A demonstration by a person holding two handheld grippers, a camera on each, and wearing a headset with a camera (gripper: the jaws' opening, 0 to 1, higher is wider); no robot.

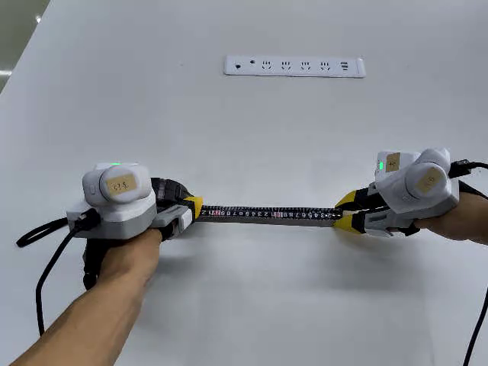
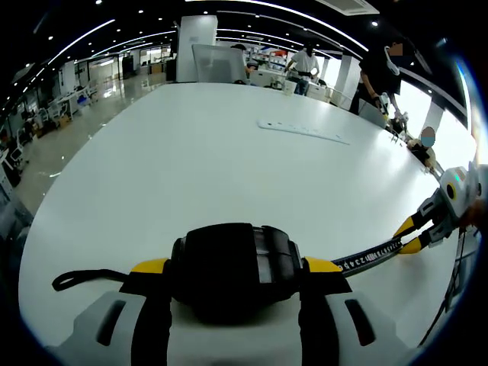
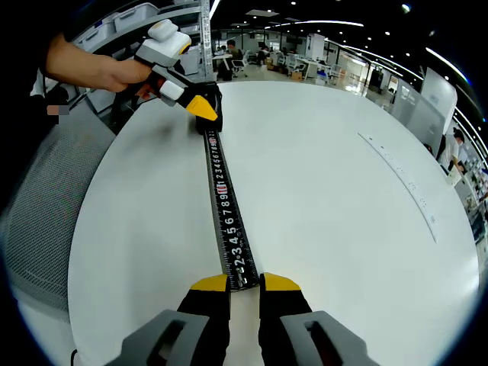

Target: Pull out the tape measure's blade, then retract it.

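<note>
The tape measure's black case [image 2: 232,263] sits between the yellow-tipped jaws of my left gripper [image 1: 191,207], which is shut on it. Its black blade [image 1: 267,213] with white numbers stretches rightward over the white table [image 1: 252,130] to my right gripper [image 1: 345,211]. In the right gripper view the blade [image 3: 226,210] runs from the far case [image 3: 210,114] down to my right gripper [image 3: 244,284], whose yellow tips are shut on the blade's end. In the left gripper view the blade [image 2: 370,255] leads off to the right gripper [image 2: 410,234] at the right edge.
A white power strip [image 1: 294,66] lies flat at the far side of the table. A black wrist strap [image 2: 84,277] trails from the case on the left. Black cables [image 1: 46,267] hang from both grippers. People and desks stand in the room beyond the table.
</note>
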